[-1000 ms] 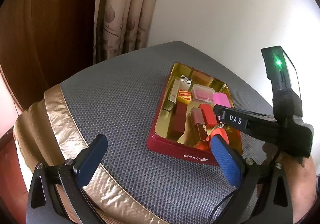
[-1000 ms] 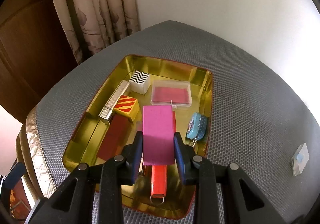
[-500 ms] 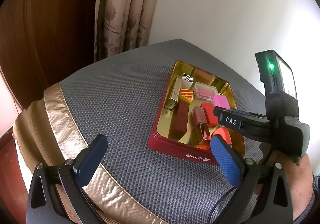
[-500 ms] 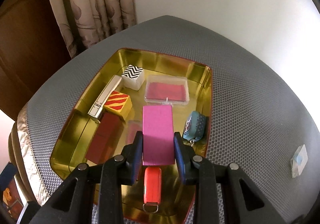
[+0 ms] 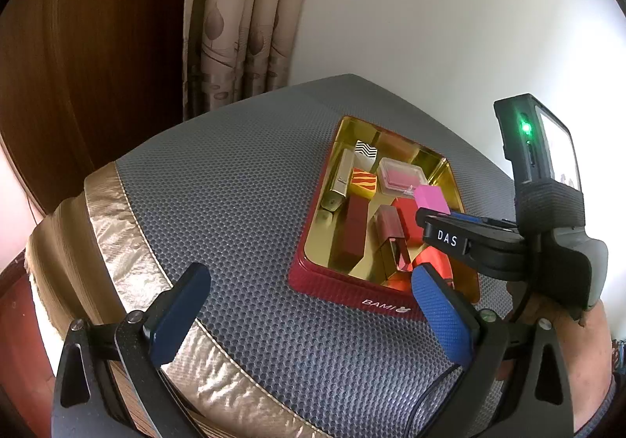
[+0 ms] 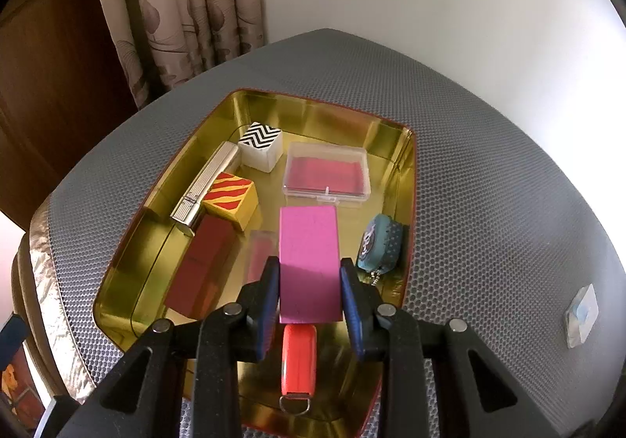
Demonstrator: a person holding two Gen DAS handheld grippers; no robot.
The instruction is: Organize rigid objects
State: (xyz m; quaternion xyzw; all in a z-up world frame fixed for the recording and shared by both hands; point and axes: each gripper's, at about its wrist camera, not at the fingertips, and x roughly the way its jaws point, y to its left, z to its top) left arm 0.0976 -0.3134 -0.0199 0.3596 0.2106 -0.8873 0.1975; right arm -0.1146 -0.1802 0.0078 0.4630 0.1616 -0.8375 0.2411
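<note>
Since a second ago my right claw [image 6: 309, 291] has drawn back toward the near edge of the gold tin [image 6: 407, 148], baring more of the orange drive [image 6: 299, 363] beneath; that suggests I'm lining up a free spot. It is clamped on the pink block [image 6: 309, 262], held above the tin's near-right part, long axis pointing at the far edge and the clear case [image 6: 326, 175]. My left claw [image 5: 309, 314] hangs wide apart, empty, by the tin's near-left corner.
</note>
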